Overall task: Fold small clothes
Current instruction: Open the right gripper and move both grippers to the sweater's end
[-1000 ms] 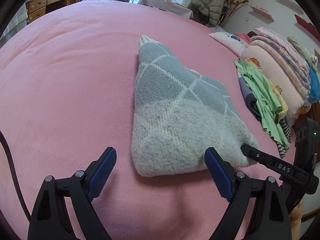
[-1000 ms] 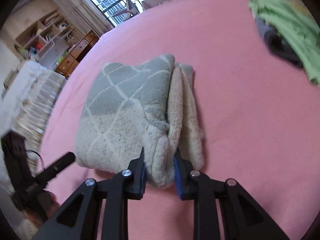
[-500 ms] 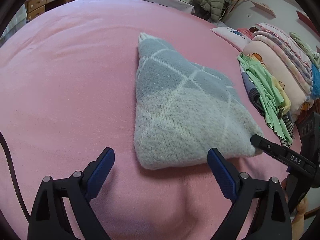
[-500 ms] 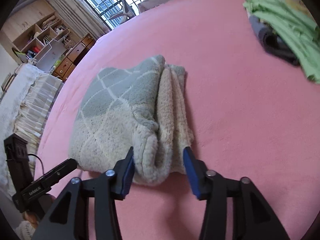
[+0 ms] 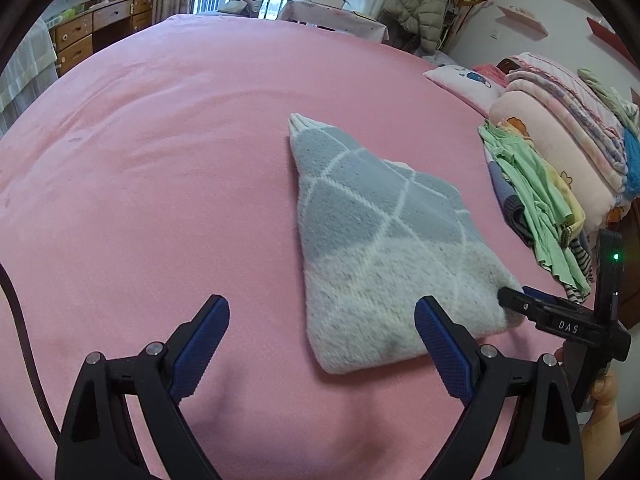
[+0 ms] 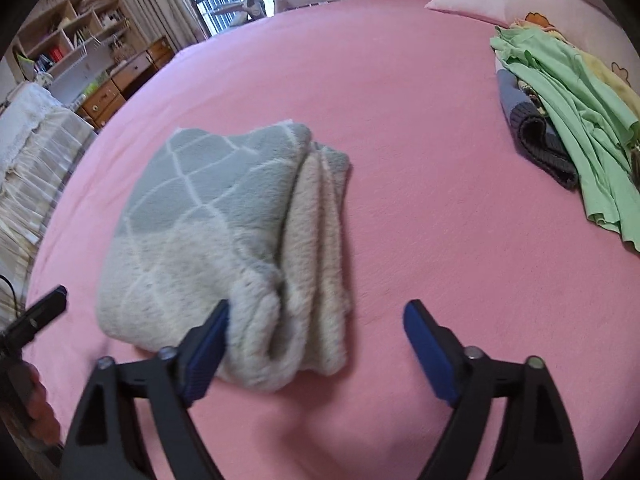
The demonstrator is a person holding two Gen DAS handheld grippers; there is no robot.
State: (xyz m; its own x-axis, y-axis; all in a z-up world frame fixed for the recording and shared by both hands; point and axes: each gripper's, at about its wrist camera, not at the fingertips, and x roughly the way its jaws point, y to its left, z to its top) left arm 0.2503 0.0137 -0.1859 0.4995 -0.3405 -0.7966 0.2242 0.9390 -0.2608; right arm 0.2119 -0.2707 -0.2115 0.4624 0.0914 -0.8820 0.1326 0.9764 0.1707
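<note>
The folded grey sweater lies on the pink bed, released: the right gripper has just been opening, its jaws wide around the near end, the left gripper gapes empty, so next probably comes fetching another garment from the pile at far right.

1. Folded sweater: thick fuzzy knit, matt, grey and off-white with pale lines; cream fleecy inner layers showed at its open edge.
2. Bed cover: pink, soft short-pile cloth, matt, faintly rippled.
3. Left gripper and right gripper: black matt plastic arms, bright metal rivets, blue pads with fine dimpled rubbery texture.
4. Green garments: thin smooth cloth.
5. Drawers: varnished wood.
</note>
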